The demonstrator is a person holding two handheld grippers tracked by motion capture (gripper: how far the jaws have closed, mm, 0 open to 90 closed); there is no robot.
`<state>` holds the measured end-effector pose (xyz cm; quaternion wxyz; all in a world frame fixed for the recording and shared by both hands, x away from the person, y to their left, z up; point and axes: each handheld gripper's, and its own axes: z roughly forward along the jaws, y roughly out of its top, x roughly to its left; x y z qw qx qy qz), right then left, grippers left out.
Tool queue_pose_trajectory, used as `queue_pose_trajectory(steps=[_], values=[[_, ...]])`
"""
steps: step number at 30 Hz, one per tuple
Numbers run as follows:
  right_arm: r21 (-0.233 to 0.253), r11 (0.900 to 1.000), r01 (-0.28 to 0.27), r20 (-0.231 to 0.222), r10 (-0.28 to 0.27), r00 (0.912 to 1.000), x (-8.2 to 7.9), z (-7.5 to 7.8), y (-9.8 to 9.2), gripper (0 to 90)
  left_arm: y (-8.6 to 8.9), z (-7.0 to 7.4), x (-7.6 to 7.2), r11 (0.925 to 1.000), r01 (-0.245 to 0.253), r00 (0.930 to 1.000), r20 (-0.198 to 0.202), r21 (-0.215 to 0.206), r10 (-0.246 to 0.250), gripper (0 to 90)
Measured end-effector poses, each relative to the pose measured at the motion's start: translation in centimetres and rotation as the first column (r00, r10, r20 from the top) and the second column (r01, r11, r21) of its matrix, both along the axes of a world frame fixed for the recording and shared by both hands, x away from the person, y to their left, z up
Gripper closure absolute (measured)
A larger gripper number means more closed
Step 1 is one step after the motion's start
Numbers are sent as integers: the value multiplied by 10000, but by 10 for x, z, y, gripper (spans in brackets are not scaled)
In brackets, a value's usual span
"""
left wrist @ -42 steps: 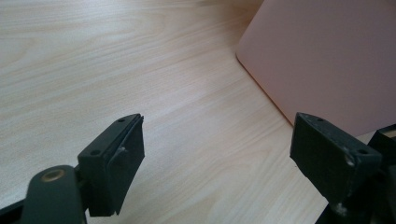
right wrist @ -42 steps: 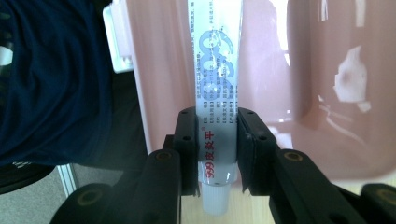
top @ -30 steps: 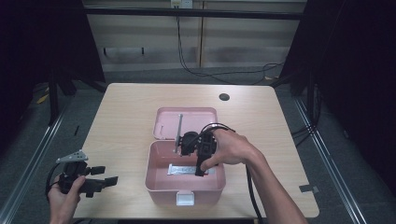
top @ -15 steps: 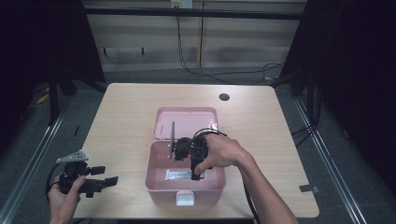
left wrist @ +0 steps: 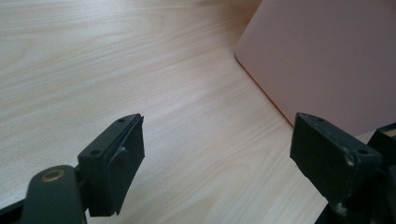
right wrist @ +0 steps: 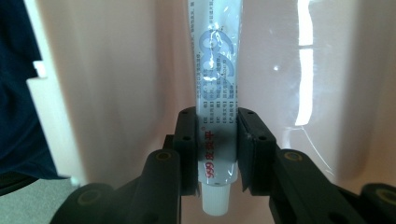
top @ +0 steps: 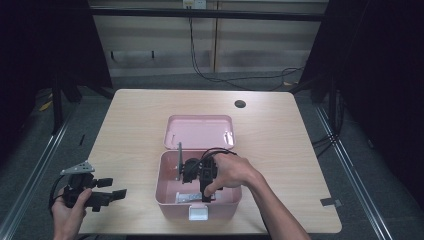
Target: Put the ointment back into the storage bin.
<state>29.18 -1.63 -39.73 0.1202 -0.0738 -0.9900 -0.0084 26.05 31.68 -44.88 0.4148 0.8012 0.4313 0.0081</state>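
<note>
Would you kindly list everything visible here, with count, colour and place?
box: one, pink, open, near edge of the table
lid: one, pink, lying behind the box
tube: one, white with print, inside the box, clamped between the right jaws
table: one, light wood
hole: one, dark, far right of the tabletop
left gripper: one, black, jaws apart, over the table's near left corner
right gripper: one, black, inside the box
</note>
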Motion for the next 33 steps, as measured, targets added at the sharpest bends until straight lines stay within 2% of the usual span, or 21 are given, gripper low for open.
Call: queue_pose_trajectory(steps=[6,7,15,17,18,22,33], values=[[-160,9998,-103,-202,100,9997,-1,-8,3,722,0,0,0,10000,-24,10000,0,31,24,176],[26,10000,-66,-256,67,9997,0,-11,3,722,0,0,0,10000,-25,10000,-3,40,25,177],[-164,9997,-185,-546,175,9984,1,-22,2,722,0,-1,1,10000,50,10000,-33,77,-49,176],[-18,9999,-127,-531,125,9985,0,-26,4,722,0,-1,1,10000,11,10000,-46,89,-10,176],[-166,9996,-208,-537,199,9984,0,-27,5,722,0,-1,0,10000,11,10000,-41,84,-10,176],[-225,9992,-336,-684,320,9971,-1,-33,7,721,0,-1,0,10000,1,10000,-57,26,-1,176],[-418,9986,-324,-718,293,9970,1,-37,6,721,0,-1,1,9999,4,10000,-65,102,-4,177]])
